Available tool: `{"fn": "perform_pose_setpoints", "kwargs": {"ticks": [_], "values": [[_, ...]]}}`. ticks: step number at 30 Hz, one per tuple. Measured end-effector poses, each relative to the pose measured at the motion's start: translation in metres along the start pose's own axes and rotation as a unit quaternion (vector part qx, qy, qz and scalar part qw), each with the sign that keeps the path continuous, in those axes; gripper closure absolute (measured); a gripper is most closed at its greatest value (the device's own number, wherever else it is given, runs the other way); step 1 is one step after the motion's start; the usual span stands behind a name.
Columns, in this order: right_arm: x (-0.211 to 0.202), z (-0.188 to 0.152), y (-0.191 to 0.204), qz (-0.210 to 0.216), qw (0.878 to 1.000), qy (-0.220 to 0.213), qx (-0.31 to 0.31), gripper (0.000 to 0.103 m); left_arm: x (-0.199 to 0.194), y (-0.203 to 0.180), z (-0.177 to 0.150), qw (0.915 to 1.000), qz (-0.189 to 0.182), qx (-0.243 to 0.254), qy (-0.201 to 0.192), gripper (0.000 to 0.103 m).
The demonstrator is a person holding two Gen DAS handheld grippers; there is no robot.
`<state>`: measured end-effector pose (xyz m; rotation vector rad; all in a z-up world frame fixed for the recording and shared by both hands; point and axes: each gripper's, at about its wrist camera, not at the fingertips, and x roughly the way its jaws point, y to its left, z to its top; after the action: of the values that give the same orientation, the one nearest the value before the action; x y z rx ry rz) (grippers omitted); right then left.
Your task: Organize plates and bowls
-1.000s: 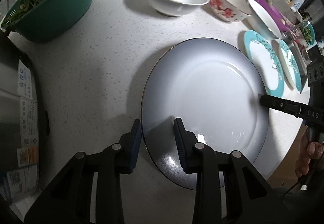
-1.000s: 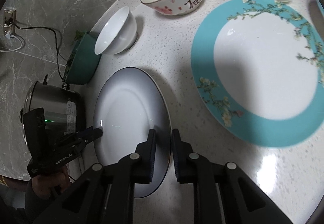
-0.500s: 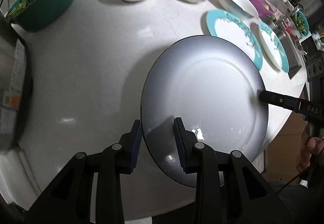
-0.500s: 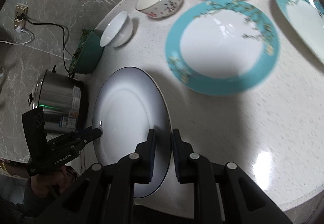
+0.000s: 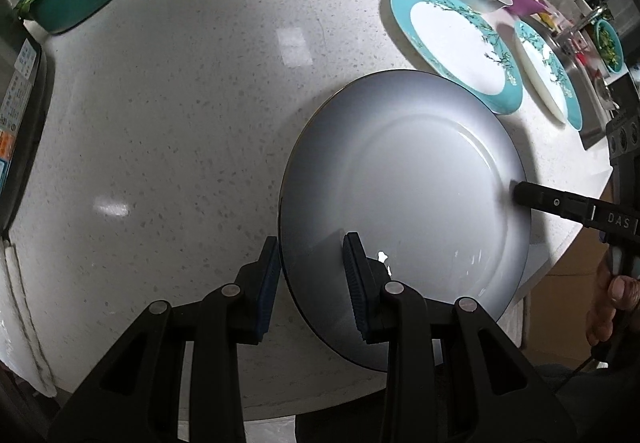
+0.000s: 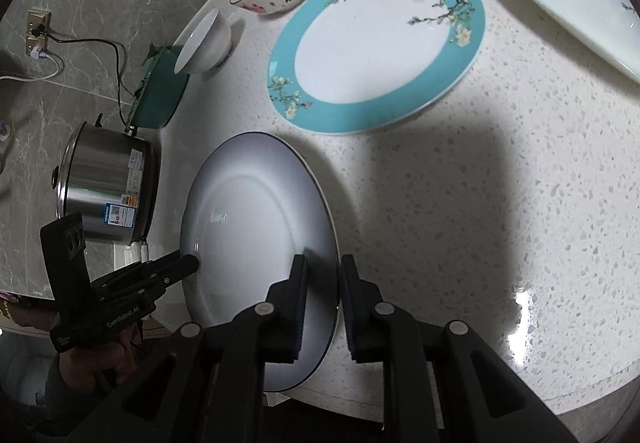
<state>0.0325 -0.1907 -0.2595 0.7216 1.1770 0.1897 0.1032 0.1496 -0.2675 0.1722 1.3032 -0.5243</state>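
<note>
Because a wide, shallow dish tips easily from one edge, the grey plate [image 5: 404, 203] is carried two-handed: the left gripper [image 5: 312, 275] pinches its near rim at lower centre of its view, and the right gripper [image 6: 322, 291] pinches the opposite rim. It hangs clear above the speckled counter [image 5: 180, 123], low in both frames, near the teal-rimmed plate [image 6: 376, 51], probably its stacking spot.
</note>
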Motion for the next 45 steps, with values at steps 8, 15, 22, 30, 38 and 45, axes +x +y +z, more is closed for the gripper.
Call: {"fn": "perform_pose_setpoints", "kwargs": {"ticks": [8,15,22,30,38,45], "values": [[0.007,0.003,0.001,-0.008,1.000,0.001,-0.007,0.084,0.010,0.012,0.004,1.0000,-0.004,-0.005,0.002,0.074],[0.012,0.007,0.001,-0.013,1.000,-0.001,-0.005,0.084,0.012,0.012,0.015,1.0000,-0.004,0.006,0.001,0.073],[0.012,0.005,0.000,-0.005,1.000,-0.005,-0.006,0.080,0.011,0.023,0.015,0.9997,-0.021,-0.014,-0.002,0.072],[0.011,0.005,0.008,-0.003,1.000,-0.021,-0.010,0.053,-0.009,0.039,0.030,0.9990,-0.023,-0.017,-0.034,0.050],[-0.042,-0.001,0.005,-0.026,0.996,-0.083,0.008,0.041,-0.055,0.046,0.074,0.9916,-0.086,0.003,-0.096,0.019],[-0.143,-0.007,-0.023,-0.027,0.973,-0.207,0.096,0.028,-0.060,0.011,0.124,0.9815,-0.141,0.096,-0.087,0.000]]}}
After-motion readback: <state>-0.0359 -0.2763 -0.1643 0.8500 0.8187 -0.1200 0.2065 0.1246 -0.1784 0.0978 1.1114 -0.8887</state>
